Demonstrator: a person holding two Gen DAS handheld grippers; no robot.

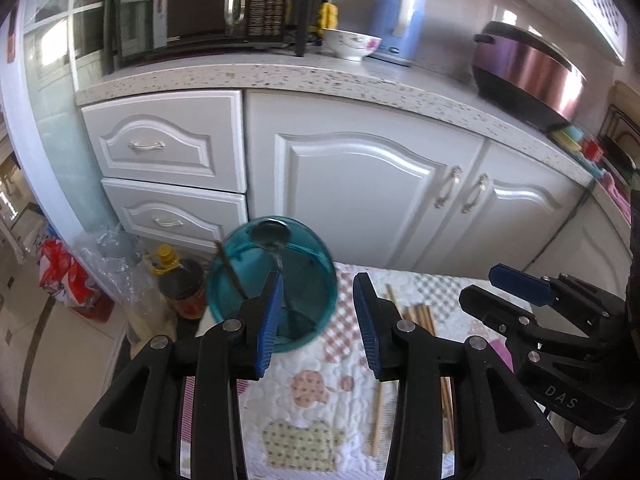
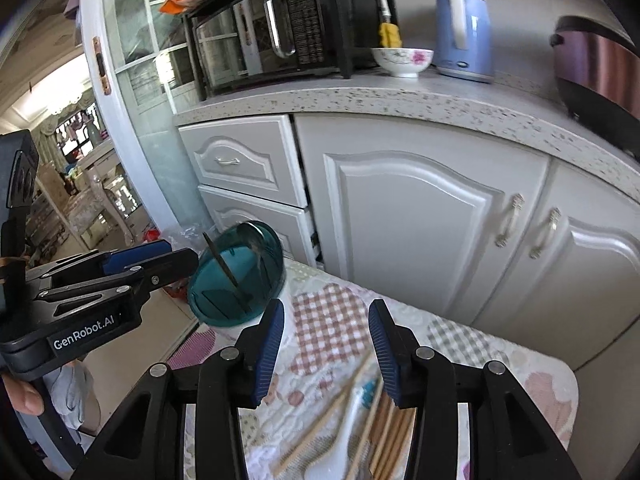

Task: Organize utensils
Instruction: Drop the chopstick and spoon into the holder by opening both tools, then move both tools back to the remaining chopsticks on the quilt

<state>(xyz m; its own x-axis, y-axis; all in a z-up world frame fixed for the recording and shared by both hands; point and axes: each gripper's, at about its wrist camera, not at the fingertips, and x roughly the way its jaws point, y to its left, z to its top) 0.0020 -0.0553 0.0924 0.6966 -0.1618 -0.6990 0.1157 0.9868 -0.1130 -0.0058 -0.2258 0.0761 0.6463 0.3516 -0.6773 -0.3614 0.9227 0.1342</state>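
A quilted patchwork cloth (image 2: 332,332) with checked pink, grey and spotted patches covers the table (image 1: 448,280), which stands close in front of a run of white kitchen cabinets (image 1: 360,176) with arched panel doors and drawers. At the table's far left corner sits a teal see-through holder (image 1: 276,280) with a metal spoon (image 1: 272,232) and a dark thin utensil (image 2: 228,270) standing in it, both leaning against its rim. A loose bunch of wooden chopsticks (image 2: 384,420) and a white spoon (image 2: 340,440) lie flat on the cloth nearer the cameras, well apart from the holder. The left hand-held gripper (image 1: 320,316) hovers above the cloth just in front of the holder, its blue pads parted with nothing between them. The right hand-held gripper (image 2: 328,344) hangs over the chopsticks, its jaws likewise apart and empty. A speckled countertop (image 2: 400,96) above the cabinets carries a black microwave (image 2: 280,28), a flowered bowl (image 2: 402,60), a pale blue kettle (image 2: 464,36) and a purple-pink cooker (image 1: 528,76). On the tiled floor beside the table stand a dark oil bottle (image 1: 180,280) with a yellow cap, crumpled clear plastic and a red-and-white bag (image 1: 68,276). A glass-paned door (image 2: 132,60) at the left opens onto another room.
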